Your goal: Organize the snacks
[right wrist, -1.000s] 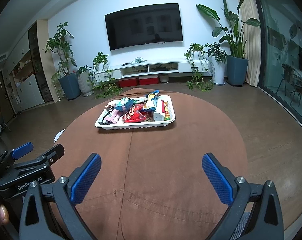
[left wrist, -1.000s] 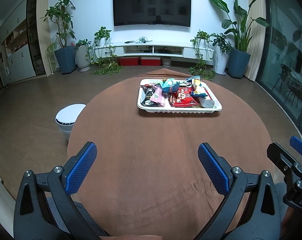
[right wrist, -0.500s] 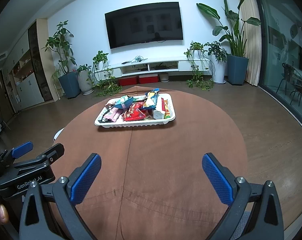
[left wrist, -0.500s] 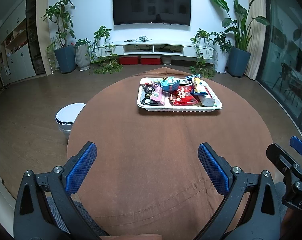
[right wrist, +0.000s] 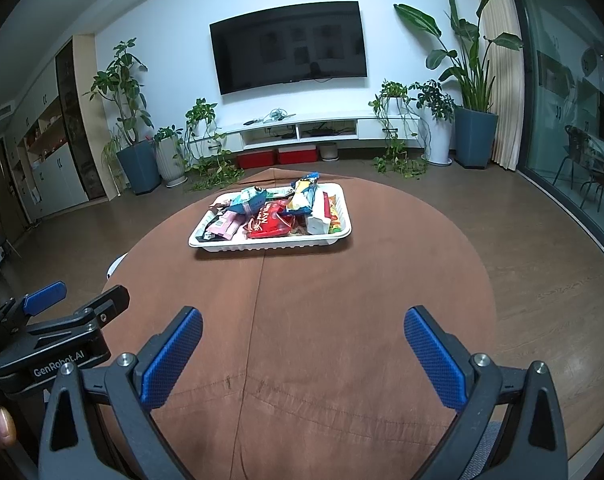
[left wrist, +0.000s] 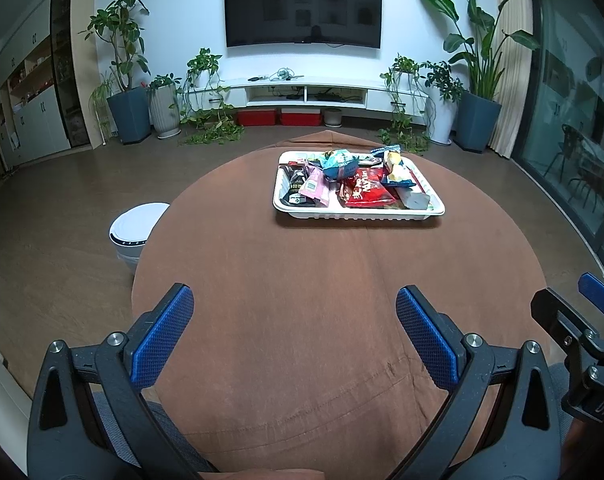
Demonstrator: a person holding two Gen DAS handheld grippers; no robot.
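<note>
Your left gripper (left wrist: 294, 330) and right gripper (right wrist: 303, 348) both hang over the near edge of the brown table (left wrist: 321, 280) with jaws wide apart and empty, while the snacks (left wrist: 351, 184) sit piled in the white tray (left wrist: 357, 214) (well ahead, toward the far side).

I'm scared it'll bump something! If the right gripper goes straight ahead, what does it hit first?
Probably the white plastic snack tray. The open right gripper points across bare brown tablecloth towards it, though its height above the table is unclear.
</note>
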